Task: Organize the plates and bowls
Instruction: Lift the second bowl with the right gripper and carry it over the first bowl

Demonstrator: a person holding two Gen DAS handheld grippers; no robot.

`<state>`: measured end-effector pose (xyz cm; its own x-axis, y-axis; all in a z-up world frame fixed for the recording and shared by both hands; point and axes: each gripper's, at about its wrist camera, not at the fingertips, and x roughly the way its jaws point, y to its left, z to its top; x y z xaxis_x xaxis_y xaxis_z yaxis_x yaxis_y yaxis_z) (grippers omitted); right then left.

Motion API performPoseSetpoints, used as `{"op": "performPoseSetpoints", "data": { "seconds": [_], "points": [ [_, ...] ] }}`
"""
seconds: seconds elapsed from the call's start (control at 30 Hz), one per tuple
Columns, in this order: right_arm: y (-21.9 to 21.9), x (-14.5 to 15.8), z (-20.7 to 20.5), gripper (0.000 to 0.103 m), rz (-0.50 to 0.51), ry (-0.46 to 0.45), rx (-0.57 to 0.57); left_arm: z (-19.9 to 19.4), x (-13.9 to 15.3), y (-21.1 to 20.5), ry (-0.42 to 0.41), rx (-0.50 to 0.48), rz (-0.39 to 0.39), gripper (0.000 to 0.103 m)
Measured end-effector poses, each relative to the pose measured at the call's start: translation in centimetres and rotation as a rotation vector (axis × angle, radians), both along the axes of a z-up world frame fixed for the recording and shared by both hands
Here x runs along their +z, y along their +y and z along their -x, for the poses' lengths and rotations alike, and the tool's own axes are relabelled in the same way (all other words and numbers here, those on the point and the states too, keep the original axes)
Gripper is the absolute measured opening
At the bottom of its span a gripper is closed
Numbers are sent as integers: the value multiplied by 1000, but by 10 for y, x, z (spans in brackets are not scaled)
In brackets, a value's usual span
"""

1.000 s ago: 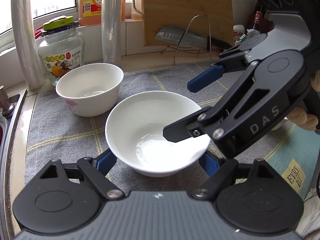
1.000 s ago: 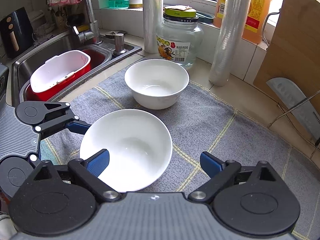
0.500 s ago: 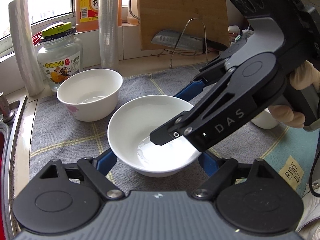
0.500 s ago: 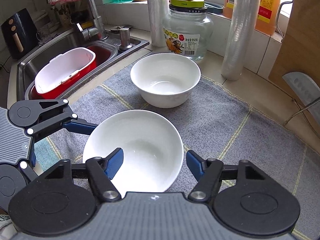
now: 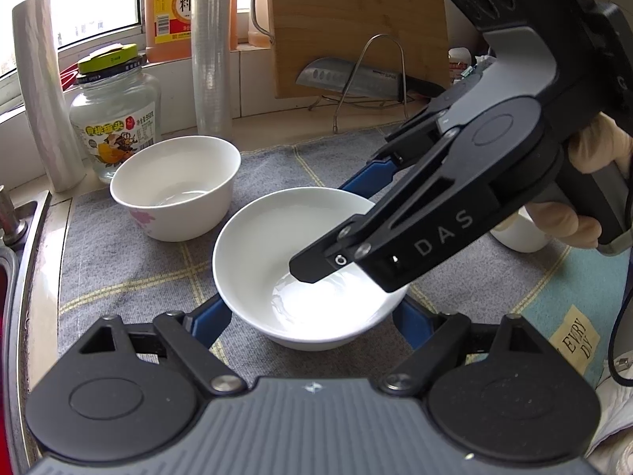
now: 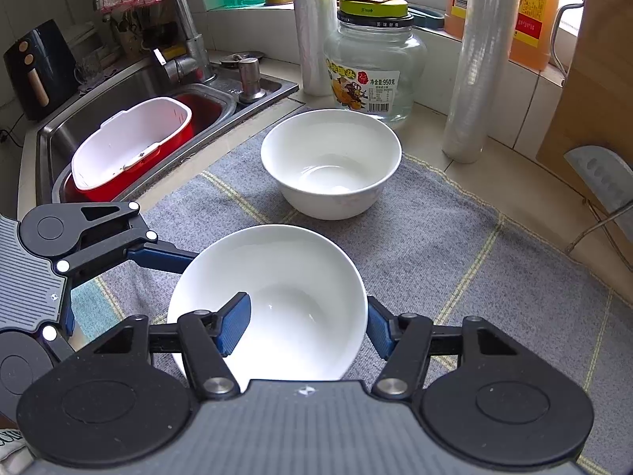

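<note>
Left wrist view: we see the near bowl (image 5: 312, 273), plain white, at centre frame on the grey checked cloth (image 5: 130, 261). The left gripper (image 5: 312, 322) straddles its near side, blue fingers (image 5: 211, 318) apart and flanking the bowl's outer wall; we cannot tell whether they touch it. The right gripper (image 5: 356, 217) reaches in from the upper right, a gloved hand (image 5: 581, 198) on its handle, one finger inside the bowl and one outside its far rim. A second bowl (image 5: 176, 188) with a pink flower mark sits at left centre, apart from the first. Behind it stand a glass jar (image 5: 114, 122) and a film roll (image 5: 211, 47); a cutting board (image 5: 356, 23) and cleaver (image 5: 352, 79) occupy the upper middle. Right wrist view: the near bowl (image 6: 269, 301) lies at lower centre, the right gripper (image 6: 304, 324) clamped across its right wall, left pad inside, right pad on the outer face. The left gripper (image 6: 118, 277) enters from the left edge. The second bowl (image 6: 332, 162) sits above centre; a sink (image 6: 59, 130) with a red tub (image 6: 130, 146) fills the upper left.
</note>
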<state>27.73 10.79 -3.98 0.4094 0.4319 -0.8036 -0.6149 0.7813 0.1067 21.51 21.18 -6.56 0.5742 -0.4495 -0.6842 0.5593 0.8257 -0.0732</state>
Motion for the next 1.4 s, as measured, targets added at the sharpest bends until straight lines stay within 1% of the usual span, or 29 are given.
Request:
{"op": "performPoseSetpoints", "data": {
  "seconds": [0.13, 0.33, 0.77, 1.07, 1.4],
  "points": [
    [0, 2, 2, 67, -4, -5, 1, -2, 2, -1, 10, -5, -7, 87],
    [-4, 10, 10, 67, -2, -22, 1, -1, 12, -5, 8, -27, -26, 87],
    [-29, 30, 32, 67, -23, -67, -38, 5, 36, -27, -12, -93, -59, 87],
    [-63, 40, 48, 67, -36, -96, -109, 11, 49, -58, -40, -171, -86, 87],
    [-118, 52, 69, 67, -25, -139, -239, 14, 54, -108, -74, -295, -65, 87]
  ]
}}
